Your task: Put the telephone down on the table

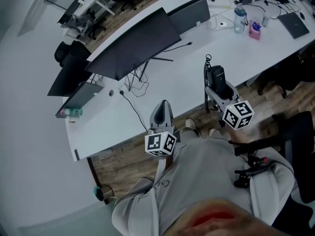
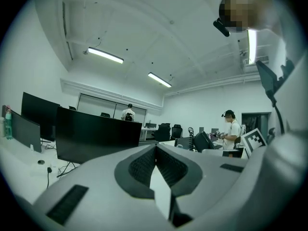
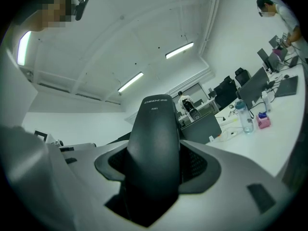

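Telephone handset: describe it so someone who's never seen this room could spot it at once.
Find the long white table running across the head view; near its front edge, on the right, is the right gripper. Clamped upright between its jaws is the telephone handset, slim and black. Unlike the flat black monitors on the table, it trails a coiled cord.

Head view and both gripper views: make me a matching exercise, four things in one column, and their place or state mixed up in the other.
1 telephone
2 left gripper
3 water bottle
4 monitor

A jaws together, nothing between them
B standing on the table beside a pink box
C clamped in the right gripper
D wide, black, on a stand

Pairs: 1-C, 2-A, 3-B, 4-D
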{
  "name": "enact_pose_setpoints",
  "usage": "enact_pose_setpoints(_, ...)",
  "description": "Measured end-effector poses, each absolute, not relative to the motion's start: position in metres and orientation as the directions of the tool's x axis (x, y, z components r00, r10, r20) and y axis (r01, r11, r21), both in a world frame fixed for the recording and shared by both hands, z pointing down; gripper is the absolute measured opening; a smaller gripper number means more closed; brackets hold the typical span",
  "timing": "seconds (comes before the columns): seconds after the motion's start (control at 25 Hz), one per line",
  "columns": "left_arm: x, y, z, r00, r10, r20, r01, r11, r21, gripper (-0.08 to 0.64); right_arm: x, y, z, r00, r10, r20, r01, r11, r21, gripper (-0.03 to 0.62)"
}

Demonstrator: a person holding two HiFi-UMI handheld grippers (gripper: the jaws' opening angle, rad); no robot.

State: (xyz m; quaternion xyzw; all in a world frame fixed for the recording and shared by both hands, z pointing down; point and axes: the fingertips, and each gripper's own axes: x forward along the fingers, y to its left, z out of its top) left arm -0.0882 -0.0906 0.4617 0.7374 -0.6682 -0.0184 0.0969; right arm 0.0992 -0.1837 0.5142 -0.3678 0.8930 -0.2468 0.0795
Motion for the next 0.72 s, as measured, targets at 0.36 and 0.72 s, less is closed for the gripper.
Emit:
enact_pose_setpoints(0.36,-0.114,-0.122,0.478,0.195,-0.976,0.092,-0.959,-0.170,0.225,0.010,0.065,-0.196,0.513,-0.697,-0.714,0.070,-0.650,0.588,-0.481,0.285)
enact_pose_setpoints(0.72,-0.202,-0.155,0.469,0.253,-0.966,0.055,-0.950,-0.237,0.202,0.010,-0.009,-0.227,0.490,-0.685,-0.716,0.137,-0.687,0.570,-0.452,0.284)
